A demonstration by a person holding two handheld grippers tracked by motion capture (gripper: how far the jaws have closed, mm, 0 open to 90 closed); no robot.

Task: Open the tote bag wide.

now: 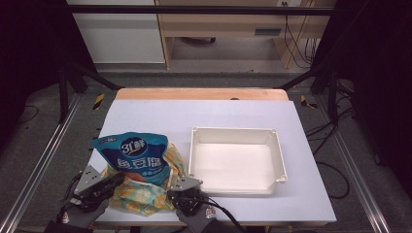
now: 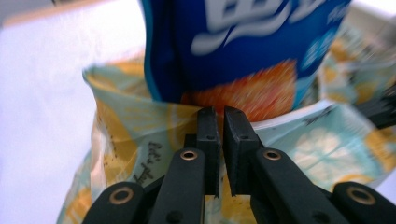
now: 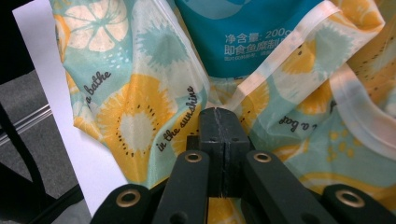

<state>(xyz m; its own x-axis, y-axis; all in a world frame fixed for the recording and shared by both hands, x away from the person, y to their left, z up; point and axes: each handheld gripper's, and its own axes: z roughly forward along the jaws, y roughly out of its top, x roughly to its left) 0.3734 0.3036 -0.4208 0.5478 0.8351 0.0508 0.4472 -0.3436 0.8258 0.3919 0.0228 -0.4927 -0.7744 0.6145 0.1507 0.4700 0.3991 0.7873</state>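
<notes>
Snack pouch [image 1: 137,154], blue with an orange picture, stood half inside the fruit-print bag [image 1: 145,194] at the near left of the table [image 1: 233,114]. My left claw [image 1: 112,180] pinched the bag's rim on one side, a narrow gap showing between its jaws, and my right claw [image 1: 180,193] was clenched on the fabric at the other side. To do this well I judged both grips should hold level and apart, so the mouth kept wide while the pouch slid through. The bag sat close to the table's near edge, with little spare room there. A white tray [image 1: 279,155] lay just right of the bag; the far half offered open room.
</notes>
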